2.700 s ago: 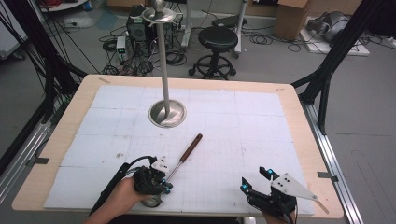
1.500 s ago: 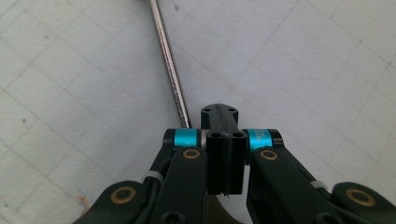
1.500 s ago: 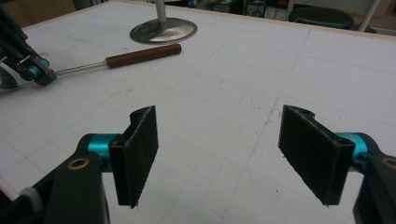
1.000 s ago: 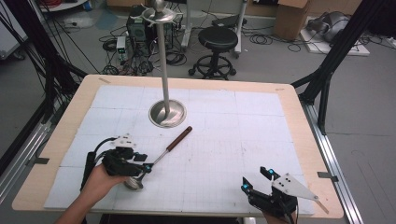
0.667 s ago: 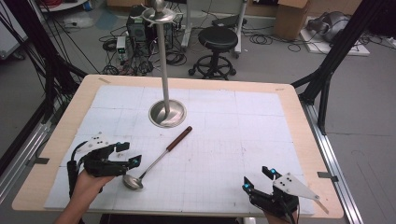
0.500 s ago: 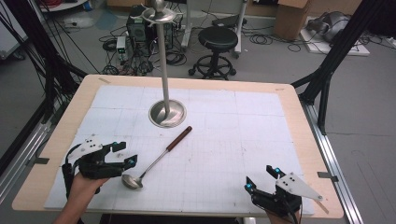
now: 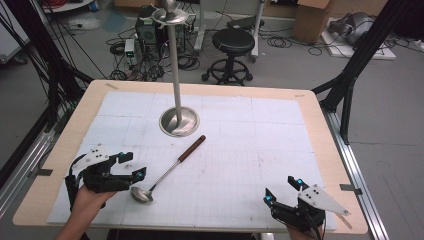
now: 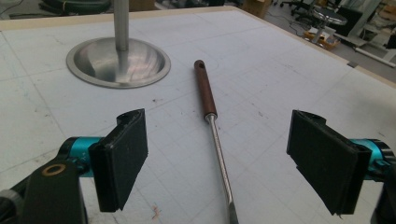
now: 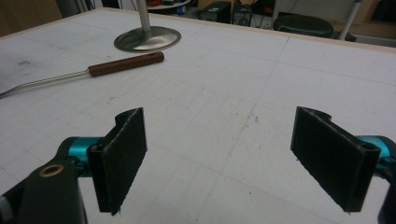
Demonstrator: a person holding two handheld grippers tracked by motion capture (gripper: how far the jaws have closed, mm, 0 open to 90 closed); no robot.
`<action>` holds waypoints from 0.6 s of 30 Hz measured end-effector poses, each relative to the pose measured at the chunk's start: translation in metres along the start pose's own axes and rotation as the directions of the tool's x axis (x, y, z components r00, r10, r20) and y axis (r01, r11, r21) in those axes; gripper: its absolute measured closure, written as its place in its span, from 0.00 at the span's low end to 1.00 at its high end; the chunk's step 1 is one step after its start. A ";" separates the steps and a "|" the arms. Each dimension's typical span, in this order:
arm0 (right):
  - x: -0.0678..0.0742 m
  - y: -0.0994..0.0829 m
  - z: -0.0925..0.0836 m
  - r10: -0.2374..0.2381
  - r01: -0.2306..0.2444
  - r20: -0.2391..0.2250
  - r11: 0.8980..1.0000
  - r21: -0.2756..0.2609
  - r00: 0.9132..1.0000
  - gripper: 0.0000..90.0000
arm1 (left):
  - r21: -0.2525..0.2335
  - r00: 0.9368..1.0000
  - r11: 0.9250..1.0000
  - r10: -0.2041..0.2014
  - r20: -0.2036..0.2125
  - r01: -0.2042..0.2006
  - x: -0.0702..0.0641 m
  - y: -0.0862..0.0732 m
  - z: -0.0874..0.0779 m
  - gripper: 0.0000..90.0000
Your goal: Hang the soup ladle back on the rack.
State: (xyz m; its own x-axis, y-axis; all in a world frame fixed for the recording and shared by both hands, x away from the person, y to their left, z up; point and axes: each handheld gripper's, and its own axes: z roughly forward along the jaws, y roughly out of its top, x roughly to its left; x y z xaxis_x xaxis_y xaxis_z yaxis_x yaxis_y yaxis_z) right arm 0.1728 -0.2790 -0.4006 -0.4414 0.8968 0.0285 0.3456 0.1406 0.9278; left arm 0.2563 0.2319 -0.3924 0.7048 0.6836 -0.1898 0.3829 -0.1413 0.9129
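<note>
Your left gripper (image 7: 131, 164), at the lower left of the high view, has just been opening its jaws and stands released; the ladle's (image 7: 165, 172) shaft runs between the pads without touching them. The ladle lies flat at centre-left, bowl nearest your left gripper and brown handle aimed at the metal stand's (image 7: 178, 121) base, likely so the hanging hole is easy to reach. Your right gripper (image 7: 281, 191) waits released at lower right, well apart.

Beyond your jaws, past the pale wooden table's far edge (image 7: 200, 86), you see a round black swivel stool (image 7: 233, 42), tangled cables on grey floor (image 7: 400, 125), a brown cardboard box (image 7: 311, 20).
</note>
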 end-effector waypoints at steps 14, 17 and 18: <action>0.005 0.002 0.007 -0.018 0.018 -0.020 1.000 0.012 1.000 0.20 | 0.190 1.000 0.981 0.019 0.021 -0.023 0.004 0.018 0.029 0.30; 0.006 0.002 0.005 -0.029 0.029 -0.021 1.000 0.008 0.999 0.20 | 0.253 0.999 0.967 0.019 0.039 -0.028 0.002 0.021 0.043 0.36; 0.006 0.002 0.004 -0.024 0.024 -0.019 1.000 0.010 1.000 0.20 | 0.283 0.999 0.959 0.019 0.039 -0.030 0.002 0.021 0.048 0.37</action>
State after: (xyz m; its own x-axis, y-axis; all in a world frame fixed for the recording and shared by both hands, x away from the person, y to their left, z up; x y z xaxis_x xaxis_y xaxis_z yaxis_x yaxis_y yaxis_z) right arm 0.1743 -0.2719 -0.4001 -0.4651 0.8852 0.0134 0.3429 0.1662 0.9246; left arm 0.2944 0.1956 -0.3909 0.7350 0.6520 -0.1863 0.5153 -0.3585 0.7784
